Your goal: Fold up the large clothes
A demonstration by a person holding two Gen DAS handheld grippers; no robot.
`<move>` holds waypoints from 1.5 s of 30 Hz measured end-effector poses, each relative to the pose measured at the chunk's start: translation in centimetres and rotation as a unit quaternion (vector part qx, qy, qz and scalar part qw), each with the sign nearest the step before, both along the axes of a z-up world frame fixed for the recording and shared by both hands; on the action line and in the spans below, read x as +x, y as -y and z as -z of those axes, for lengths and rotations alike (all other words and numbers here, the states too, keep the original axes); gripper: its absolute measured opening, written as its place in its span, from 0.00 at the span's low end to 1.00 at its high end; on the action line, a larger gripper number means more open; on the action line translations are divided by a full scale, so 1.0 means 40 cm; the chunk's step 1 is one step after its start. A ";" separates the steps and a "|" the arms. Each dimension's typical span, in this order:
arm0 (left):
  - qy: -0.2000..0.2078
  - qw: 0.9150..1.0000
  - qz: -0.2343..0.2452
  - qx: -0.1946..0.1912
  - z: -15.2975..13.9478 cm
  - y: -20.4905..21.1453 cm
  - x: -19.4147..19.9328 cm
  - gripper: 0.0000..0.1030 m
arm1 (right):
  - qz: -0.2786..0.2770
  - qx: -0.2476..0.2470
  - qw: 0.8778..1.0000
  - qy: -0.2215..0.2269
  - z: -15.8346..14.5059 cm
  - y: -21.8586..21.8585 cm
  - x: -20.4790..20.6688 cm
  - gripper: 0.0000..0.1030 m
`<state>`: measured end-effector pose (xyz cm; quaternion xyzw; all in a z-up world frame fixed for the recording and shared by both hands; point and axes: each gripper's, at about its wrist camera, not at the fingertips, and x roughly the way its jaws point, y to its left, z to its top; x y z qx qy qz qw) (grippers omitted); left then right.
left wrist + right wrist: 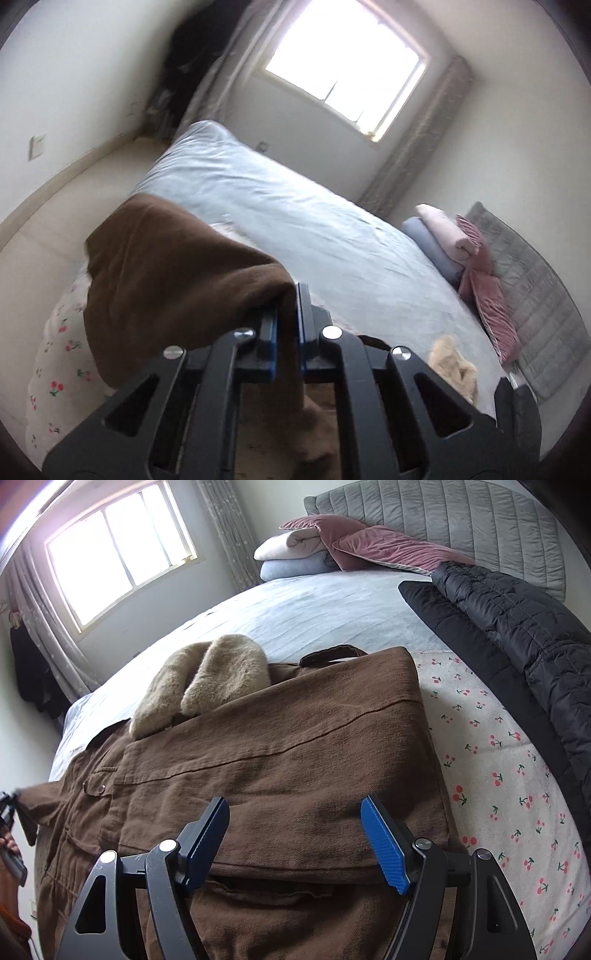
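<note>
Brown coat lies spread on the bed, fur collar toward the window side, its right half already turned over onto the body. Left gripper is clamped tight on a fold of the coat's fabric, lifted off the bed so cloth drapes from the pads. Right gripper hangs above the coat's near edge, jaws spread wide, gripping nothing. Risks, as I read it: the left bite looks thin, so heavy fabric could slip out mid-swing; with the right side unpinned, pulling the sleeve across may drag the whole coat and undo the existing fold. Room: the far half of the bed is bare sheet, good landing space. Black puffer jacket sits near on the right, with floral sheet between. Left bed edge is close; the sleeve could slide off there.
</note>
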<state>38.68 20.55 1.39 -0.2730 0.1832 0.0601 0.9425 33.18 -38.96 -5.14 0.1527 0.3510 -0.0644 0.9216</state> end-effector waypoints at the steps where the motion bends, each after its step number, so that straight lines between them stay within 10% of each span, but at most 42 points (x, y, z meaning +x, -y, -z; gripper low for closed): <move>1: 0.010 1.000 0.021 0.012 -0.020 0.036 -0.001 0.09 | -0.002 -0.001 1.000 0.000 0.000 -0.002 0.000 0.73; 7: 0.035 0.970 0.210 0.113 -0.086 0.360 -0.003 0.09 | -0.006 -0.002 1.000 -0.004 0.003 -0.008 0.005 0.73; 11: -0.010 0.922 0.352 0.163 -0.017 0.554 -0.002 0.10 | -0.006 -0.001 1.000 -0.003 0.002 -0.003 0.005 0.73; 15: -0.138 0.860 0.445 0.210 0.149 0.674 0.006 0.23 | -0.004 0.003 1.000 -0.003 0.003 0.002 0.003 0.73; 18: -0.197 0.834 0.464 0.225 0.246 0.649 0.006 0.38 | -0.007 0.003 1.000 -0.006 0.004 -0.001 0.004 0.73; 23: -0.171 0.840 0.478 0.188 0.181 0.568 -0.086 0.78 | -0.007 -0.002 1.000 -0.008 0.003 -0.001 0.004 0.73; 34: -0.176 0.919 0.349 -0.059 0.174 0.355 0.035 0.80 | -0.017 -0.005 1.000 -0.009 0.001 -0.016 0.009 0.73; 36: -0.170 0.932 0.307 -0.088 0.191 0.347 0.070 0.68 | -0.018 -0.005 1.000 -0.008 -0.002 -0.017 0.008 0.73; 38: -0.159 0.944 0.281 -0.064 0.182 0.364 0.086 0.21 | -0.018 -0.004 1.000 -0.006 -0.005 -0.019 0.006 0.73; 39: -0.145 0.948 0.278 -0.050 0.164 0.388 0.093 0.17 | -0.019 -0.002 1.000 -0.005 -0.005 -0.020 0.007 0.73; 43: -0.094 0.931 0.350 -0.040 0.101 0.490 0.086 0.10 | -0.028 0.004 1.000 -0.007 -0.001 -0.031 0.015 0.73; 45: -0.074 0.898 0.432 -0.031 0.074 0.577 0.065 0.10 | -0.034 0.006 0.999 -0.010 0.002 -0.039 0.019 0.73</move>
